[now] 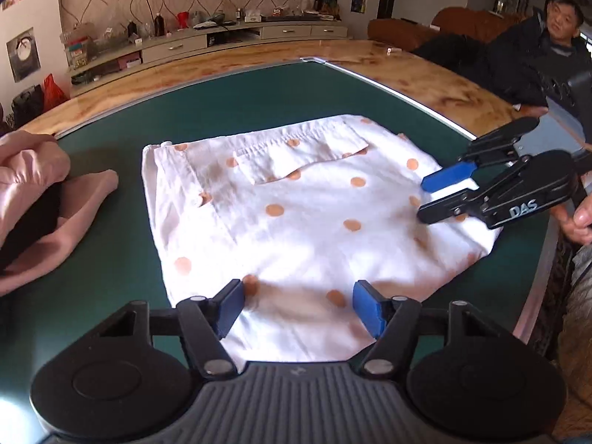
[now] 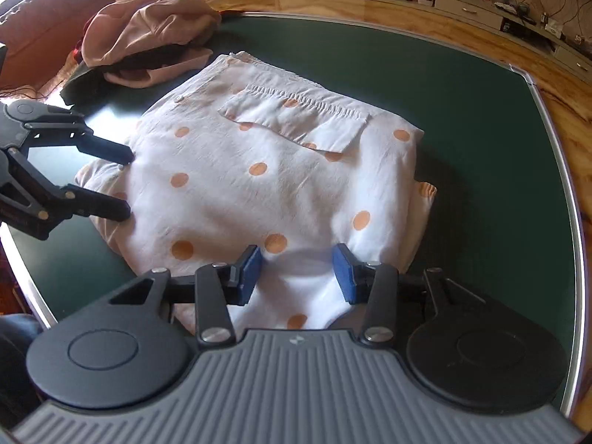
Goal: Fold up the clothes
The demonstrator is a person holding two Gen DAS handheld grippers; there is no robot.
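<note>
Polka-dot garment (image 1: 296,218), white with orange spots, lies folded into a rough rectangle in the middle of the green table (image 1: 229,103), its pocket flap on the far side. The left claw (image 1: 299,305) stands wide apart over the near edge of the cloth, with fabric between its blue pads but no pinch that I can see. The right claw (image 2: 298,272) is about half open over the garment's right end, and again the cloth only lies under and between the pads; nothing is gripped.

A heap of pink clothes (image 2: 148,33) sits at the left of the table, just beside the folded piece and perhaps touching its corner.

Risks, as I judge them: the layered fold looks puffy and loose at the right end, so a claw dragging across it could pull the top layer askew and undo the fold. If a claw closes on only the top layer, the lift would peel the stack apart. Sliding the piece leftward could snag the pink heap.
</note>
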